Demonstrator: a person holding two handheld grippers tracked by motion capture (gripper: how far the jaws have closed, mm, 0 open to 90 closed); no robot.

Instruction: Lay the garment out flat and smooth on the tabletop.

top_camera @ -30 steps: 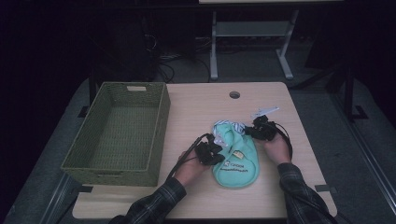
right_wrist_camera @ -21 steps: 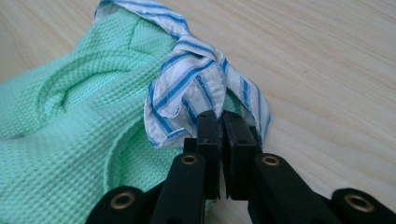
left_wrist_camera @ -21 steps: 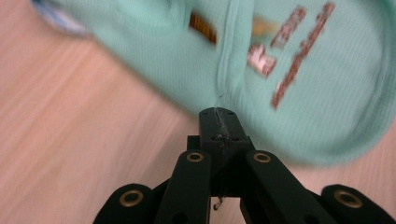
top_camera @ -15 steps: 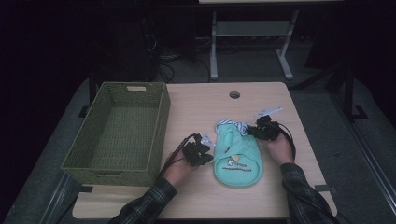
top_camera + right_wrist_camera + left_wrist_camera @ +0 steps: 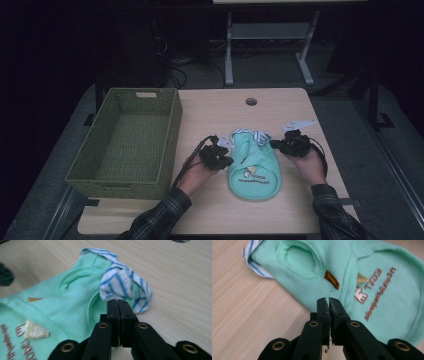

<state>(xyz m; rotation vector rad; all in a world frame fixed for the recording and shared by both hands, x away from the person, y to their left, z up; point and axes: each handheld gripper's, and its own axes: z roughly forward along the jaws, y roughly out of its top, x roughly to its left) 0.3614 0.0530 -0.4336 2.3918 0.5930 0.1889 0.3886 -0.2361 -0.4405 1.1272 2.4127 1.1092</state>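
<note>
On the wooden table, a mint-green garment is laid flat, right of the woven basket. It is flanked by the left gripper and the right gripper; both jaw pairs are closed, nothing being held.

garment: mint-green, blue-striped collar; lies flat; table centre-right, collar away from person
</note>
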